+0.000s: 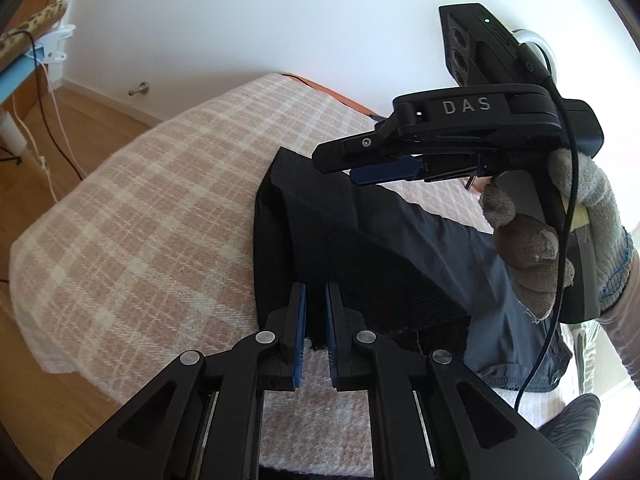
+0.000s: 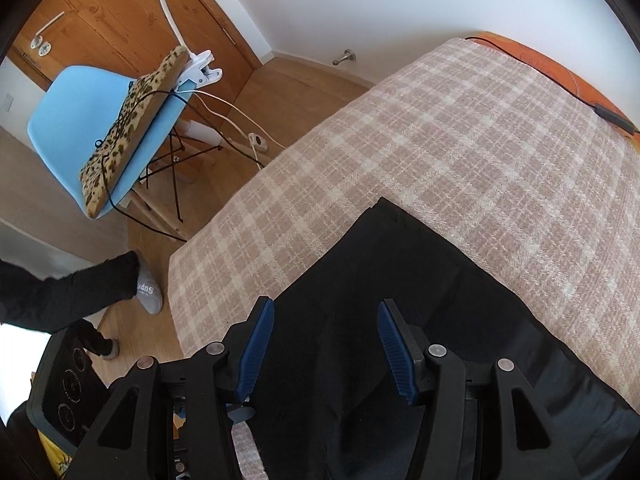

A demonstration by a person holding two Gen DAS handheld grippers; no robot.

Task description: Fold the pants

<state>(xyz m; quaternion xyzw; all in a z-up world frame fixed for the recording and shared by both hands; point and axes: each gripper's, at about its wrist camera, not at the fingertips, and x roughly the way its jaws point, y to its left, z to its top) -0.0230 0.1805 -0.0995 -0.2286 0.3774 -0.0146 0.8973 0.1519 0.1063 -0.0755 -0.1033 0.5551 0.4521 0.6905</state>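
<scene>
The left gripper point(image 1: 316, 332) is pinched narrow on a fold of the black pants point(image 1: 304, 232), at the edge nearest its camera; the blue pads press the cloth from both sides, and the fabric rises out of the jaws and runs away up the bed point(image 1: 132, 216). Taking that pinched edge as the landmark, the pants' long axis leads away from it toward the far hem, which ends in a corner on the plaid cover, well short of the wall.

Beyond the pinched edge and to its right, the right gripper point(image 1: 360, 172) hangs above the cloth, carried by a gloved hand point(image 1: 560, 236). In its own wrist view its jaws stand about half open with black fabric lying below and between them; the pads point(image 2: 256, 348) appear to be clear of the cloth, though the dark folds make contact hard to judge. It holds nothing.

So the left gripper has the near edge and the right is the free one, nearer the middle of the garment. The coming grasp likely turns on the right gripper dropping onto the pants' side edge, level with the landmark fold.

A grey-blue garment point(image 1: 500, 300) lies to the right of the landmark, partly under the pants.
</scene>
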